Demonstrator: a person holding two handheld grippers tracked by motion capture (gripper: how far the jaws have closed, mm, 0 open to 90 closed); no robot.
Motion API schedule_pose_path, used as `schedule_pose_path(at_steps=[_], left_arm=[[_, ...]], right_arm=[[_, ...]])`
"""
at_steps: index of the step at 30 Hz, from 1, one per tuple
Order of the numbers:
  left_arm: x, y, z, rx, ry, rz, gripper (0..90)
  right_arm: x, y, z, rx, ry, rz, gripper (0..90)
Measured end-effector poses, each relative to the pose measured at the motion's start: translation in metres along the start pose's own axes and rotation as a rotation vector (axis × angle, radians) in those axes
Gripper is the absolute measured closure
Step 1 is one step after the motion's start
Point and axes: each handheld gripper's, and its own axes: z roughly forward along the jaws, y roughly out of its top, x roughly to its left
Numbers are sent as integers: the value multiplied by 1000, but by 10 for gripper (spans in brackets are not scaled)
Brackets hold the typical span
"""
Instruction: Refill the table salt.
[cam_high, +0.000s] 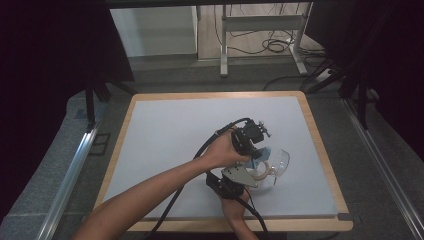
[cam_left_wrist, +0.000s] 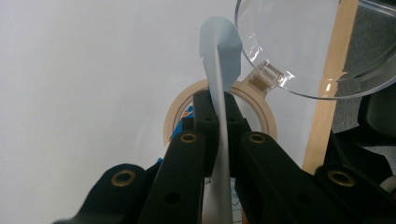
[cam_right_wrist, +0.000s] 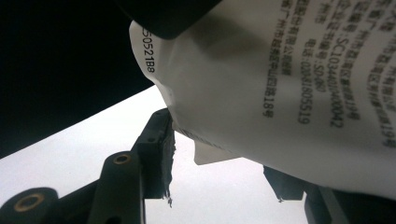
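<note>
Nearest the person, the right gripper (cam_high: 248, 176) sits low over the pale grey table mat (cam_high: 165, 130), its 2 jaws standing partly apart on either side of the lower body of a packet (cam_right_wrist: 280, 93); in the right gripper view one pad meets the packet's crimped edge, but I cannot tell whether the far pad presses on it. Just beyond, the left gripper (cam_left_wrist: 219, 109) has its jaws pinched tight on the packet's upper flap, a thin pale blue sheet standing on edge between the pads. The packet hangs between the 2 grippers, right of the mat's middle and just above a round container (cam_left_wrist: 264, 116) with a beige rim. It looks light, soft and crinkly: a white printed back, a blue front, film that buckles rather than holds a shape, and probably slick. The flat sealed borders are the safest places to hold, since a grip on the belly would squash whatever is inside. The container's clear domed lid (cam_left_wrist: 299, 51) is hinged open at a small beige clasp and looks like hard, glossy, brittle plastic, easily tipped. Farther off, the mat ends at a light wooden table edge (cam_high: 320, 145).
</note>
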Motion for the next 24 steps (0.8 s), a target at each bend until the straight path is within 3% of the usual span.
schedule_pose_path(at_steps=[24], left_arm=[[0,0,1,-2,-1,-1,900]], right_arm=[[0,0,0,1,1,9,496]])
